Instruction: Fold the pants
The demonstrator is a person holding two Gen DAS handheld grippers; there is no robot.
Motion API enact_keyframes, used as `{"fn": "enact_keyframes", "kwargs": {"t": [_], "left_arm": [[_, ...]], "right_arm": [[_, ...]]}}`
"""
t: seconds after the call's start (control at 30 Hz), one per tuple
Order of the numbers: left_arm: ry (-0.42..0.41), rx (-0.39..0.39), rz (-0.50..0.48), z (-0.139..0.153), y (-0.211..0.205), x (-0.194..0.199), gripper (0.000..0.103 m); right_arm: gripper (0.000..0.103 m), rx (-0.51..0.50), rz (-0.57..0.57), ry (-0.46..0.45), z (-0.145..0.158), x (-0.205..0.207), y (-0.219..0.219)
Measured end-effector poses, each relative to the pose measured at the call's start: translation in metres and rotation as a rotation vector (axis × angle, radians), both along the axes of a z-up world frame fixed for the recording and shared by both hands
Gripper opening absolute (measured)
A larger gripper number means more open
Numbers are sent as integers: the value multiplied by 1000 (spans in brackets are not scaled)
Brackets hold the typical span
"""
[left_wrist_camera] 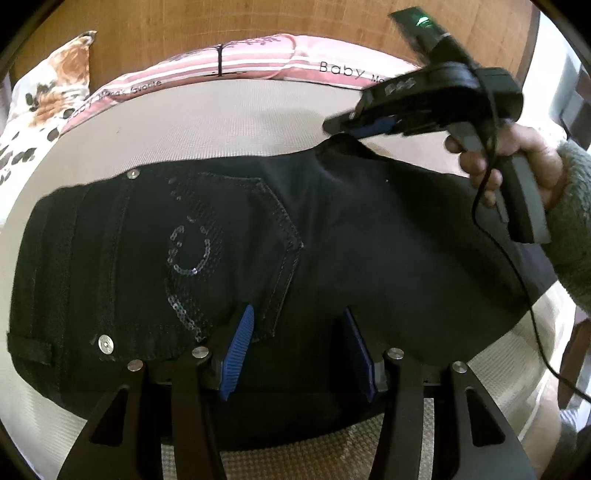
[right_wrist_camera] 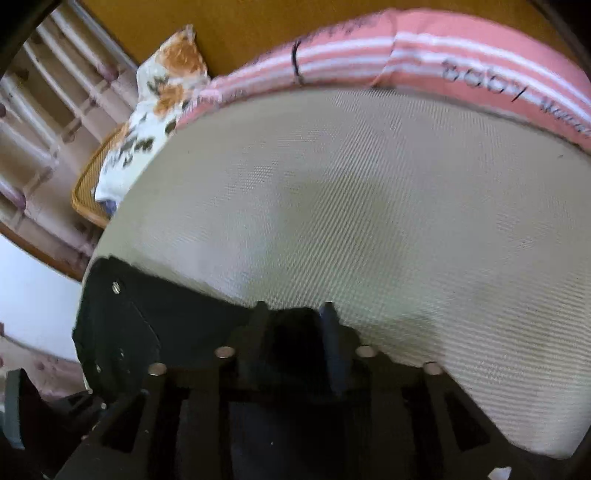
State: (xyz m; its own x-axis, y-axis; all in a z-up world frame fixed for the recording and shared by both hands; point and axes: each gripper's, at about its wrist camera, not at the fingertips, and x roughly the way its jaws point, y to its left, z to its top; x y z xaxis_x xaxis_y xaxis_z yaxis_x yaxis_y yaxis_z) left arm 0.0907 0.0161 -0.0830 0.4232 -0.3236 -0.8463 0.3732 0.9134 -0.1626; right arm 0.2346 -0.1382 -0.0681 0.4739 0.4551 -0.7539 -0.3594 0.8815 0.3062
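Black denim pants (left_wrist_camera: 258, 236) lie flat on a cream woven mattress (left_wrist_camera: 221, 125), their long axis running side to side across the left wrist view: the waistband with its belt loop and metal rivets is at the left, and the legs run off to the right. A back pocket (left_wrist_camera: 229, 251) stitched with a ring of sequins faces up. The left hand-held gripper (left_wrist_camera: 295, 350) hangs over the near edge of the pants, its blue-padded fingers (left_wrist_camera: 236, 354) standing moderately apart over the cloth with nothing pinched between them. The right hand-held gripper (left_wrist_camera: 354, 127), gripped by a hand (left_wrist_camera: 517, 162) in a grey knitted sleeve (left_wrist_camera: 569, 221), sits at the far edge of the pants, where a peak of dark fabric rises to its tip. In the right wrist view that gripper (right_wrist_camera: 295, 325) is blurred, with dark cloth in the gap between its fingers, but I cannot tell whether the pads press on it. A pink striped blanket (left_wrist_camera: 258, 55) and a flowered pillow (left_wrist_camera: 48, 99) lie along the far side of the bed, against a wooden headboard (left_wrist_camera: 184, 22).
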Motion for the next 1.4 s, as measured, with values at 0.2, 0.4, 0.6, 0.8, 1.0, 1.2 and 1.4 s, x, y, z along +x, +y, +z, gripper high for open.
{"fn": "enact_keyframes", "kwargs": {"t": [0.2,0.4,0.6,0.8,1.0,1.2,1.4], "left_arm": [[-123,-71,-18,42,-9,16,52],[-132,-137,-89,47,-49,63,52],[-52,-138,-128,18,-91,104,52],[-54,-17,-79,-6,-100,126,52],[-84,6,-65,-15,-101,131,52],[-99,17,-67,-2,-98,124,52],[-124,42,-106,16,-62,74,52]], "right_arm": [[39,-46,-130,-126,40,-46,-55],[39,-116,-266,-82,27,-92,-121],[39,-151,-343,-12,-5,-114,-156],[25,-259,-393,-41,-27,-105,-163],[24,-250,-445,-83,-29,-95,-168],[34,-182,-467,-60,-16,-104,-172],[41,-183,-451,-53,-7,-141,-166]]}}
